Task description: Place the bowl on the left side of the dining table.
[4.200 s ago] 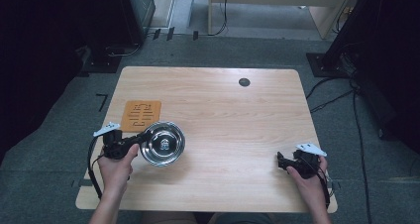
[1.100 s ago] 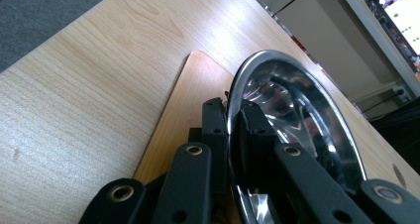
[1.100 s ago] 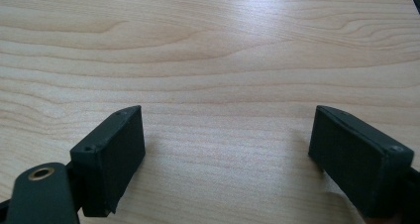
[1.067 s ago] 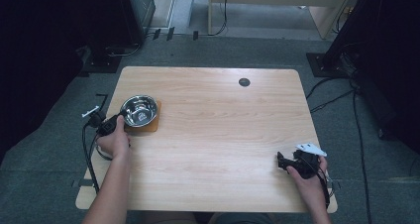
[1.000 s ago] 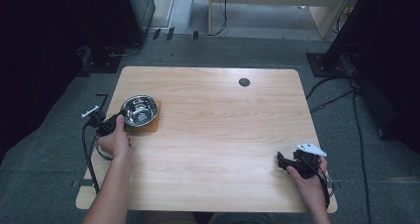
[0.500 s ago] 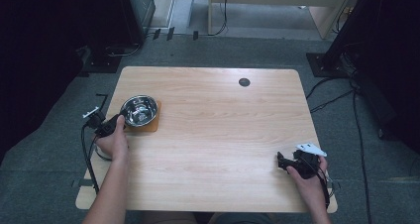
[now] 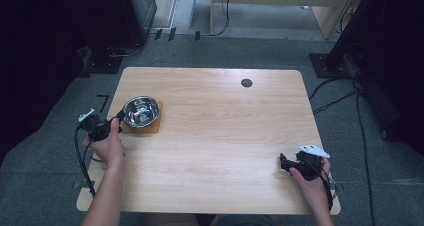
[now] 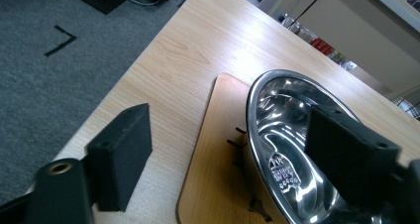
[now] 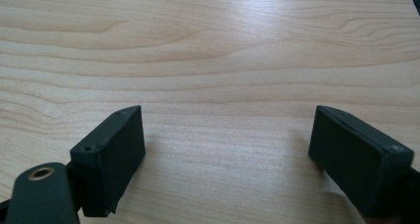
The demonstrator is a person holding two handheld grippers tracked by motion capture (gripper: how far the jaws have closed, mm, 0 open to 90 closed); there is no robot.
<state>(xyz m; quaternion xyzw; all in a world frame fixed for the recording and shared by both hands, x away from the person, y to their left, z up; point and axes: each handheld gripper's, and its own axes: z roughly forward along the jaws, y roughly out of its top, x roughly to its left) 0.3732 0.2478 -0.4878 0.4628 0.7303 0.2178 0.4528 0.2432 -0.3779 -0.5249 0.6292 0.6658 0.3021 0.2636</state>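
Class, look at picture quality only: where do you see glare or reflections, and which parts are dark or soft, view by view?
Left gripper view: bright reflections streak the inside of the steel bowl; the background beyond the table is soft. Right gripper view: a pale sheen washes the wooden table near the top. High view: evenly lit tabletop, but the surroundings at left and right fall into near black, and the bowl shows a small highlight.

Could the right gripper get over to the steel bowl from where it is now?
Probably yes, though it's a long way off. The right gripper sits open at the table's near right corner, the steel bowl at far left on its wooden mat; only bare tabletop lies between them.
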